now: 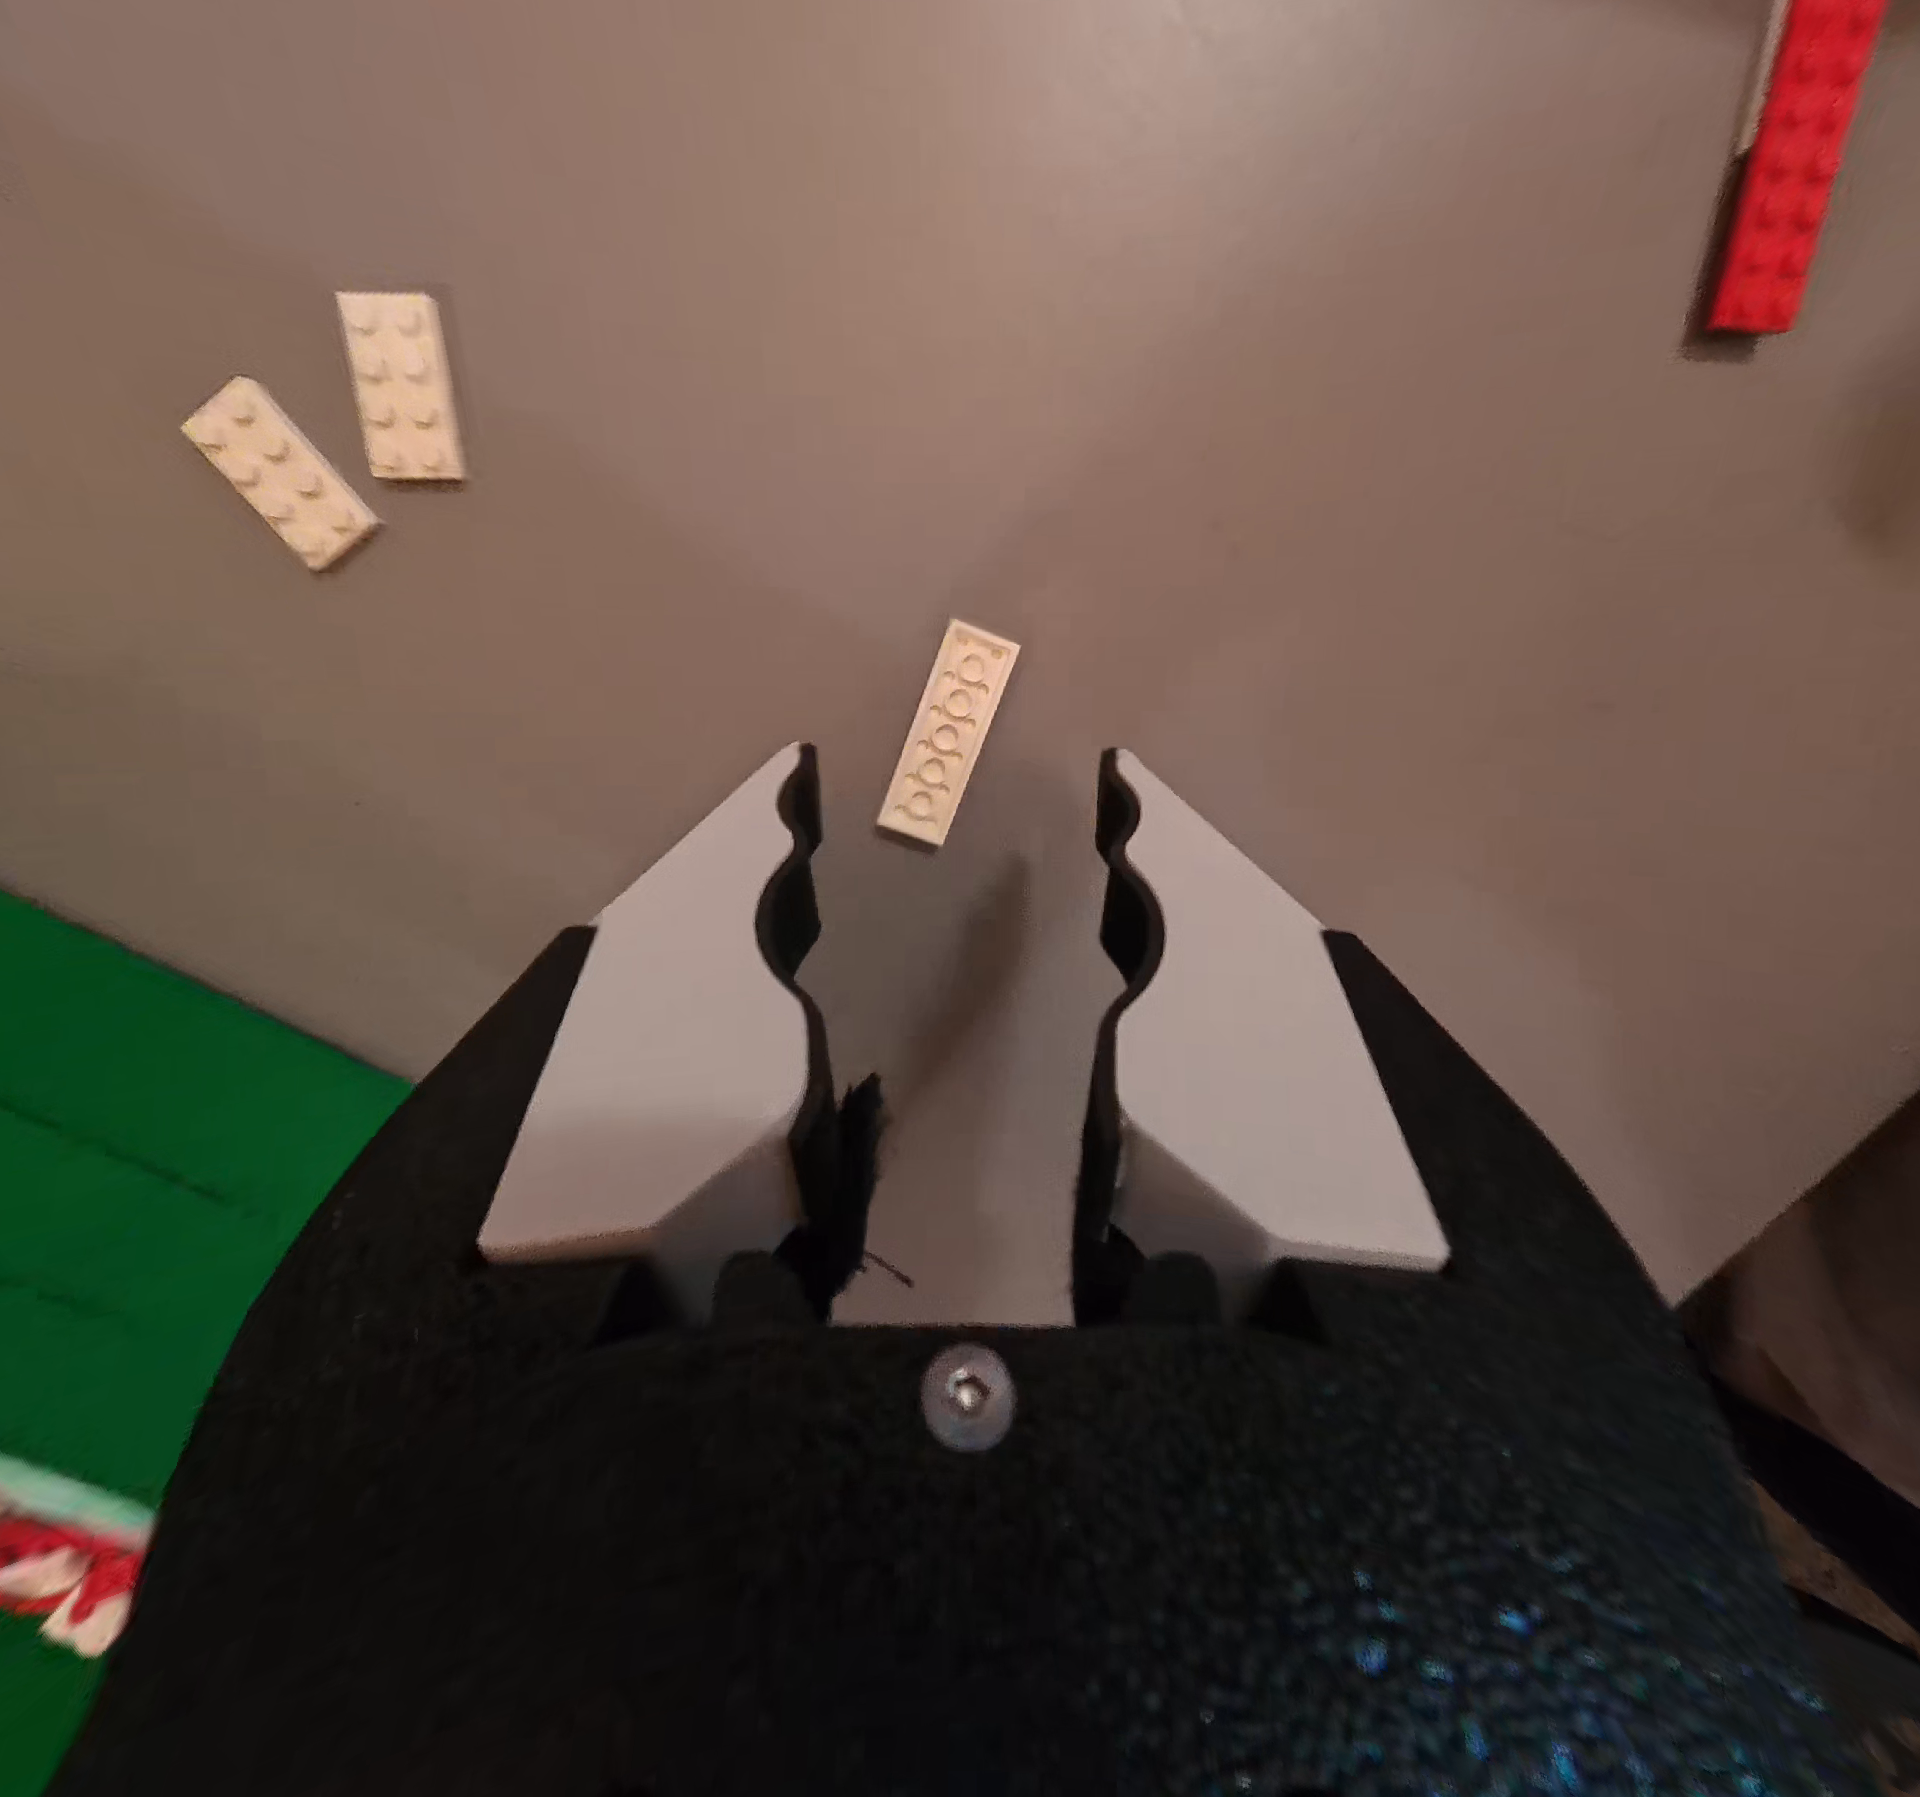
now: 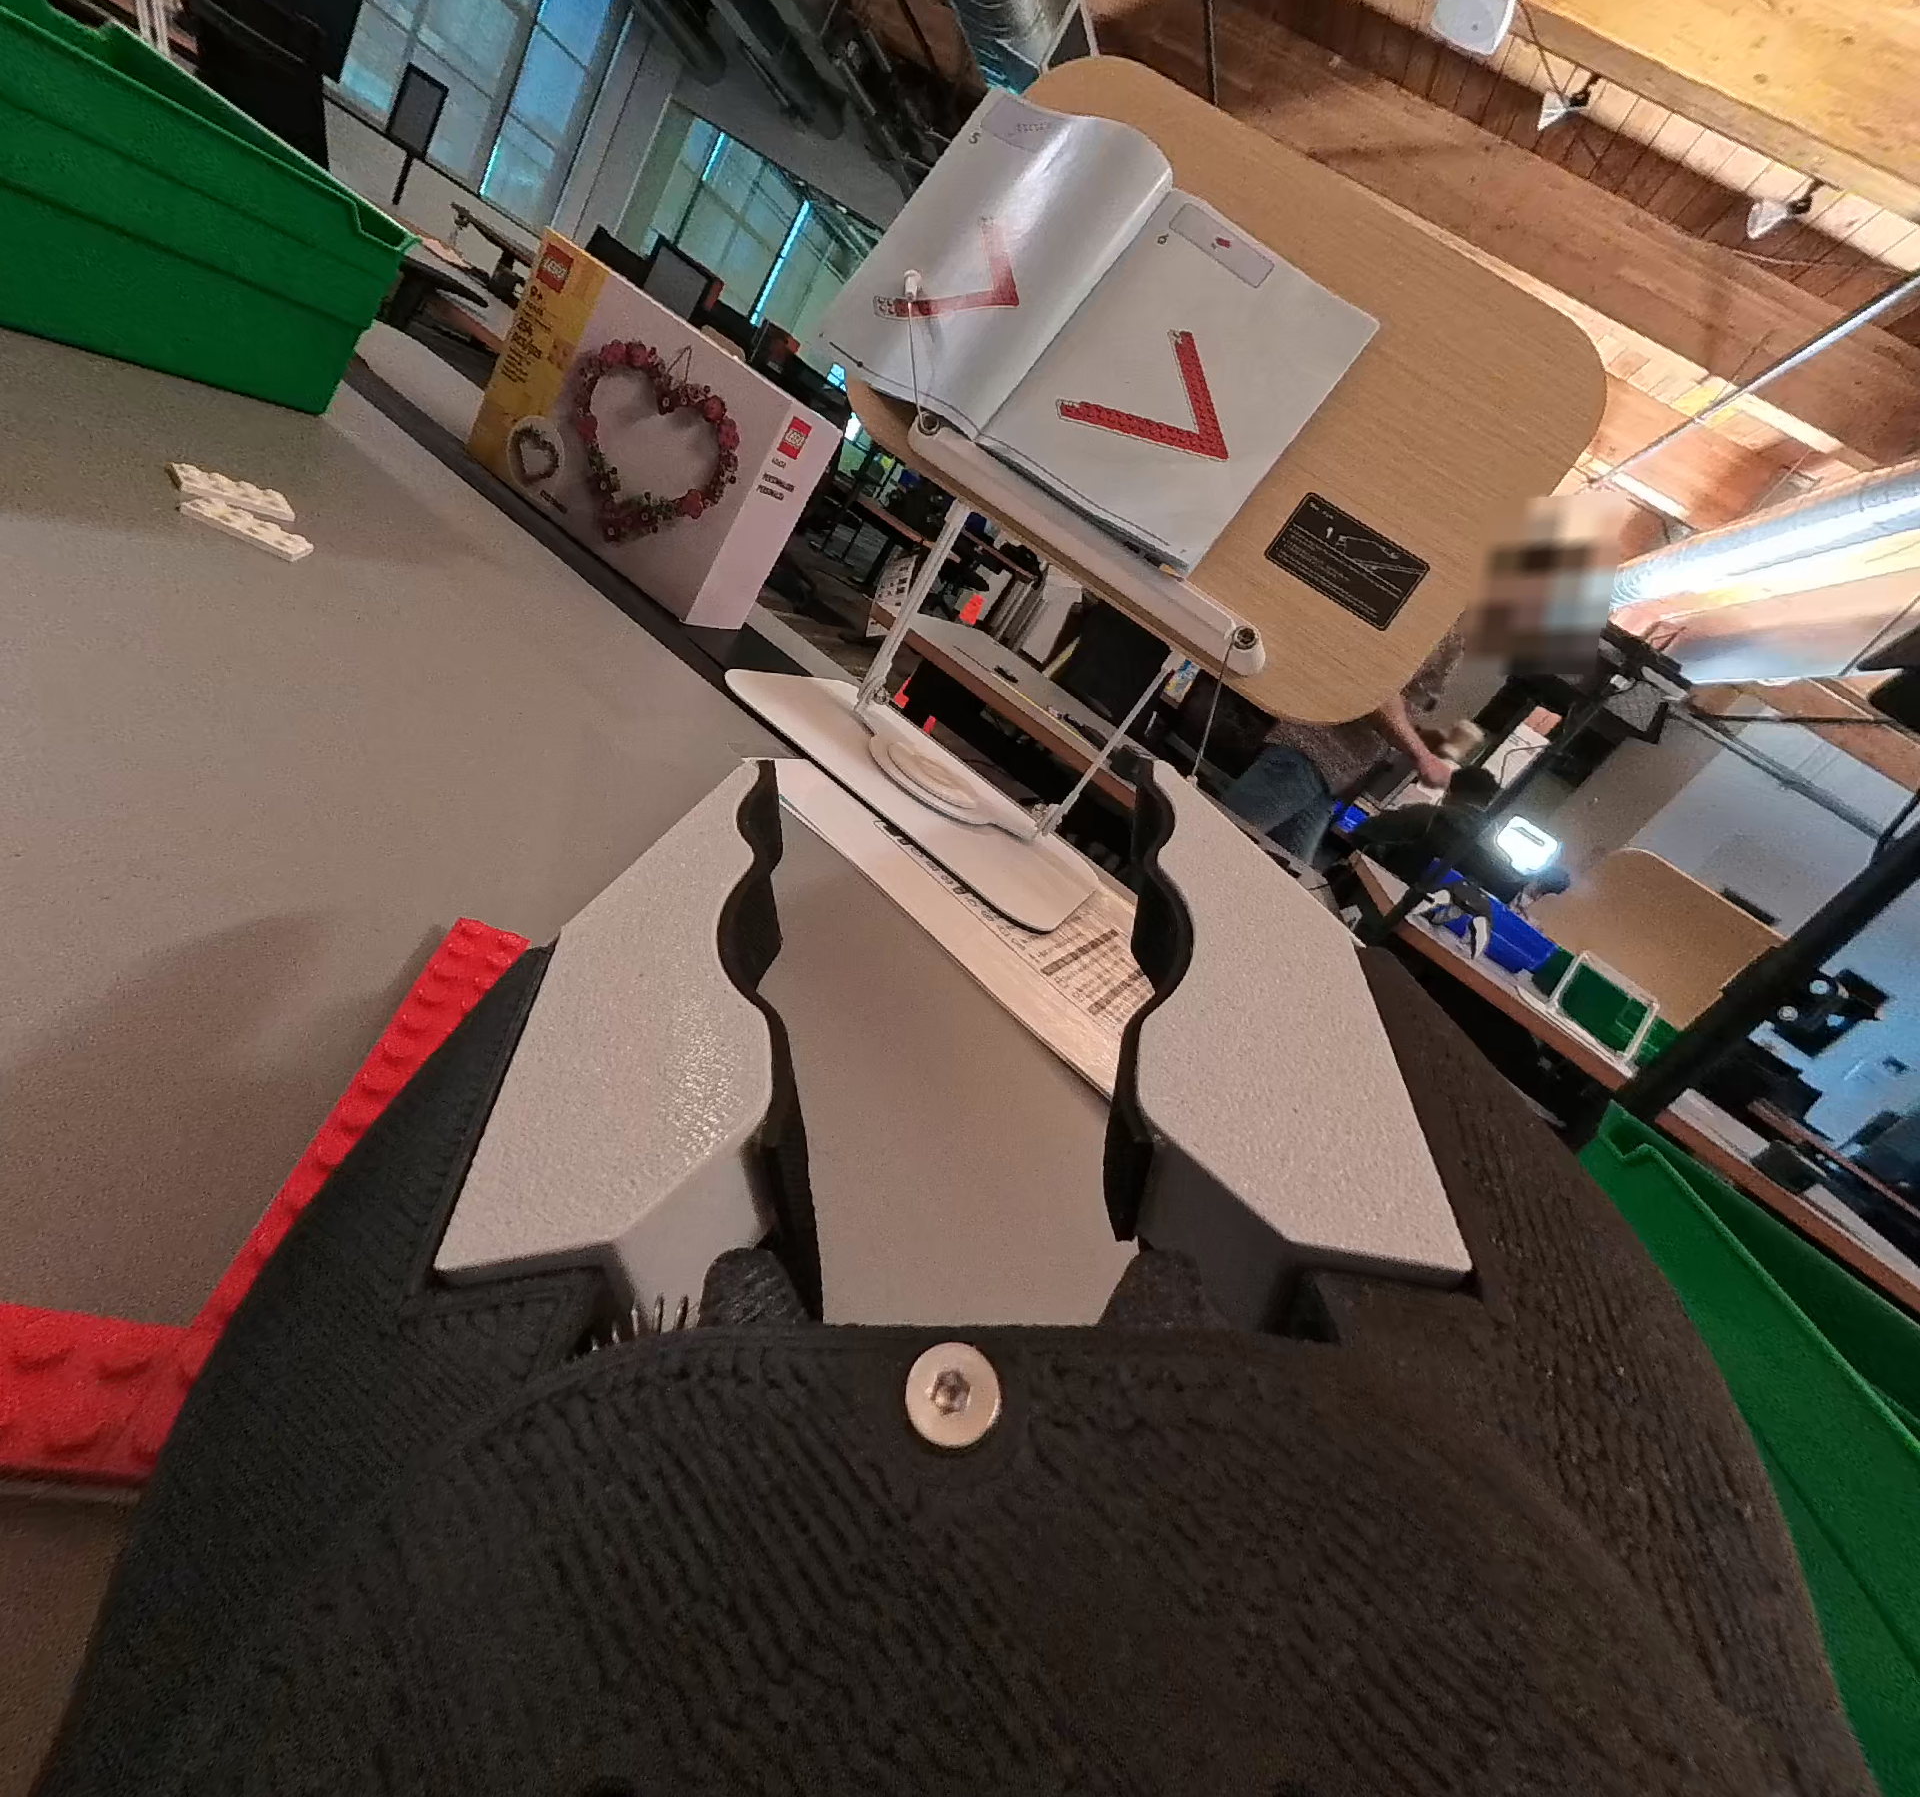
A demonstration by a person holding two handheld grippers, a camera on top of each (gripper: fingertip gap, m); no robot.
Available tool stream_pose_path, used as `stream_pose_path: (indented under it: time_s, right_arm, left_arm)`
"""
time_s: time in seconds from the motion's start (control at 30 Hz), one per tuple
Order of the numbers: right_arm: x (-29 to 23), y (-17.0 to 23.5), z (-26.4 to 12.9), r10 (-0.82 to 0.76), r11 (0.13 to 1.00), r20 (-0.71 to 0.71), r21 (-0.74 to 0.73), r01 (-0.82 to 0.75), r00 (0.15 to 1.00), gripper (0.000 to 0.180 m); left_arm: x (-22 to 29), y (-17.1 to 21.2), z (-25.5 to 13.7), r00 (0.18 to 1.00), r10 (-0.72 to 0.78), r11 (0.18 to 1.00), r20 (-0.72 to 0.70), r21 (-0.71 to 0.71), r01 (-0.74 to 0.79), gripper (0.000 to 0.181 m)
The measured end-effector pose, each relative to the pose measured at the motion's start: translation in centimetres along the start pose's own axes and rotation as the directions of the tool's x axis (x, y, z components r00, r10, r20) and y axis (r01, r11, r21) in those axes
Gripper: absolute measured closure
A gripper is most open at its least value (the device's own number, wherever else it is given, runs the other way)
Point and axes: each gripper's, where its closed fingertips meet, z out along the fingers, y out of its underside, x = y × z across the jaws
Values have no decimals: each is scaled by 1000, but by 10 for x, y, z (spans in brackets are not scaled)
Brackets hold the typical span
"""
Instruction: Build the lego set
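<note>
White plate (image 1: 948, 735) lies underside-up just ahead of the left gripper (image 1: 958, 771); both left and right gripper (image 2: 956, 791) gape wide, empty.

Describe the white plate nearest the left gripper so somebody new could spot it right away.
On the grey table, look just ahead of the open left gripper. The white plate lies there alone, underside up showing round sockets, unlike the two studs-up white plates off to the left.
</note>
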Motion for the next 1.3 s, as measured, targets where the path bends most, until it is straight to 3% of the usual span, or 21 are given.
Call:
stream_pose_path:
  time_s: [0.1,0.2,0.4,0.53,0.67,0.8,1.03,1.3]
  right_arm:
    - [1,0,0,1,1000,-2,0,-1,1000,113]
    - [0,0,0,-3,1000,-1,-2,3,1000,113]
    - [-1,2,1,-25,1000,-4,-15,25,1000,113]
    - [-1,4,2,-42,999,-9,-28,42,999,113]
    - [-2,6,3,-57,998,-11,-39,57,998,113]
    - [-3,6,3,-65,997,-6,-41,65,998,113]
    - [-4,6,3,-69,997,0,-41,69,998,112]
    - [-4,5,3,-62,997,4,-35,62,998,113]
  left_arm:
    - [-18,-12,-42,998,-50,993,43,109,45,132]
    - [-55,-14,-90,975,-205,955,86,238,180,138]
    - [-145,26,-141,861,-484,842,154,349,411,146]
    - [-191,65,-126,744,-655,744,129,276,608,144]
    - [-225,96,-98,588,-805,591,80,194,783,148]
    - [-241,112,-75,472,-880,474,50,139,869,148]
    - [-250,119,-48,408,-910,414,77,87,906,156]
    - [-255,126,-35,382,-909,396,168,61,916,152]
